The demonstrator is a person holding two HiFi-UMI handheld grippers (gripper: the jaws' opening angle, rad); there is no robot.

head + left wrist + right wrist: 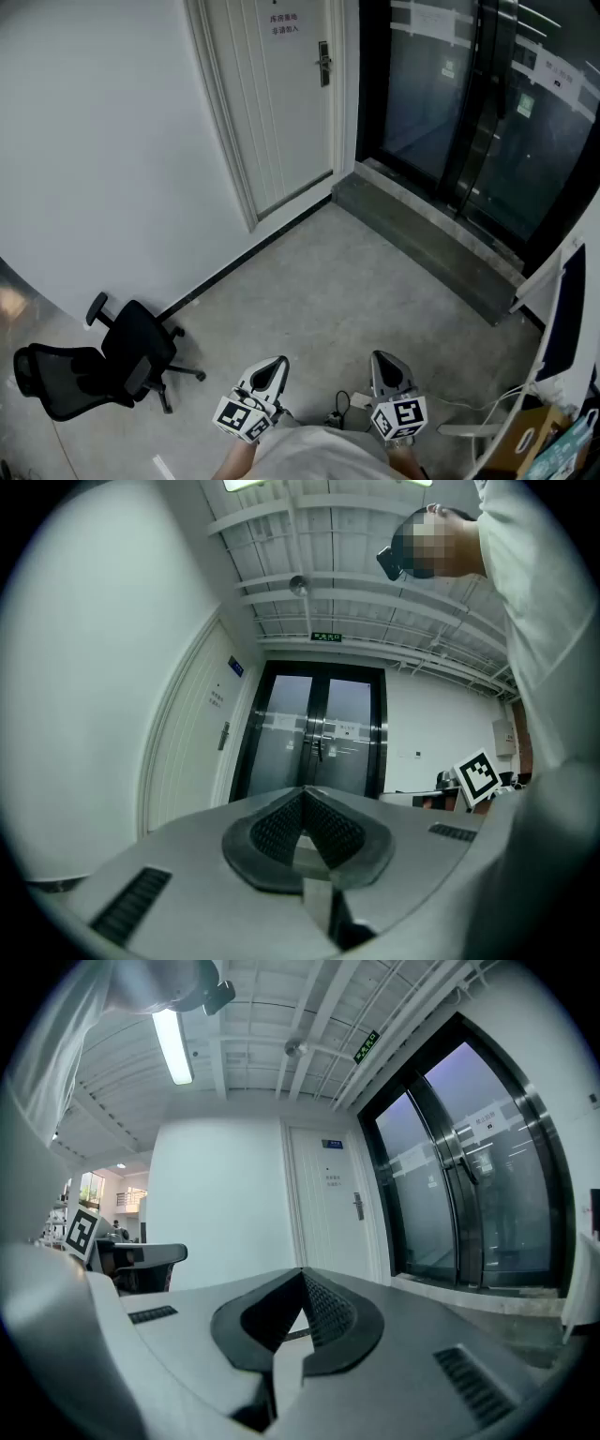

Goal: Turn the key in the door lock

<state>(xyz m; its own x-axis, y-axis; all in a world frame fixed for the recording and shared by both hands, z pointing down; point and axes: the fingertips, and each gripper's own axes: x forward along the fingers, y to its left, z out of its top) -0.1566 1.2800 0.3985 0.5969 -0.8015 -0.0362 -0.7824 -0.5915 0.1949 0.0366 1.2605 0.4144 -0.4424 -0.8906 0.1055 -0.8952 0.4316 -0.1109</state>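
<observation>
A white door (281, 103) stands in the far wall, with a dark handle and lock plate (323, 64) on its right side. The same door (330, 1204) and its handle (358, 1207) show in the right gripper view, and small at the left in the left gripper view as door (192, 752) with handle (224, 735). No key is visible at this distance. Both grippers are held low near the person's body, far from the door. My left gripper (277, 365) is shut with nothing in it. My right gripper (382, 359) is shut and empty too.
A black office chair (103, 361) lies tipped on the grey floor at the left. Dark glass double doors (487, 112) stand to the right of the white door behind a raised stone step (422, 248). Cables and boxes (525, 436) sit at the right.
</observation>
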